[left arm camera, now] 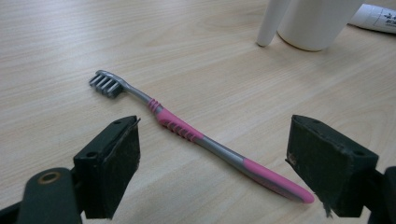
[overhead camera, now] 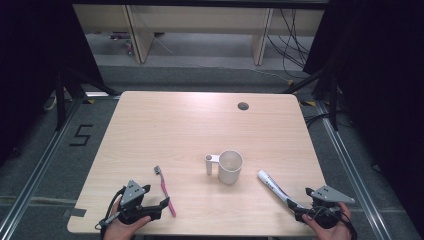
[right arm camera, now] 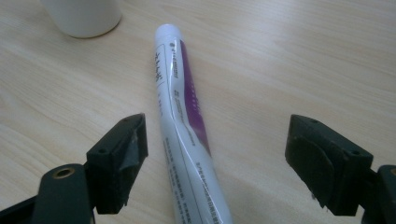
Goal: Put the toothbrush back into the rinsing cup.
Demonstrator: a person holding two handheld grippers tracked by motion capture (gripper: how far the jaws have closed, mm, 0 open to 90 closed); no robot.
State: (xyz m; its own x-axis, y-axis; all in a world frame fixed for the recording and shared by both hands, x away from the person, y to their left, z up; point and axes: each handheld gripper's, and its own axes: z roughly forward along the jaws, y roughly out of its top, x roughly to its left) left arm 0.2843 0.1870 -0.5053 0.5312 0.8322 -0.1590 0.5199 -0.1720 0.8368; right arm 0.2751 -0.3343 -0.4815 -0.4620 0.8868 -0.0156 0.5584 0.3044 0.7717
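Poised at the near edge of the bench (overhead camera: 150, 120), one gripper to each side, with nothing lifted yet. At near left, the left gripper (overhead camera: 159, 206), jaws spread wide and empty, set low over the tail of a pink and grey toothbrush (overhead camera: 164, 184) lying flat on the wood, bristle head pointing far and slightly left, handle end running near and right. Seen along the jaws in the left gripper view, toothbrush (left arm camera: 196, 137) lying slantwise in the gap, its pink end close to the right-hand pad but not pressed by it. At near right, the right gripper (overhead camera: 300, 209), jaws likewise wide apart and holding nothing, straddling the near end of a white and purple tube (overhead camera: 274, 188) lying flat, its far end pointing toward the cup (overhead camera: 230, 166). In the right gripper view, tube (right arm camera: 182, 121) closer to the left-hand pad, well clear of the other. White cup upright at mid-bench between the two, just far of them, handle stub to its left. Judged as the reach-and-line-up stage of a double pickup, both grasps still to be made. Next, likely a small drop and centring on each side, then closing across the toothbrush handle and the tube's body; thin handle calling for pads squarely over it, soft tube for a gentle squeeze away from the cap end.
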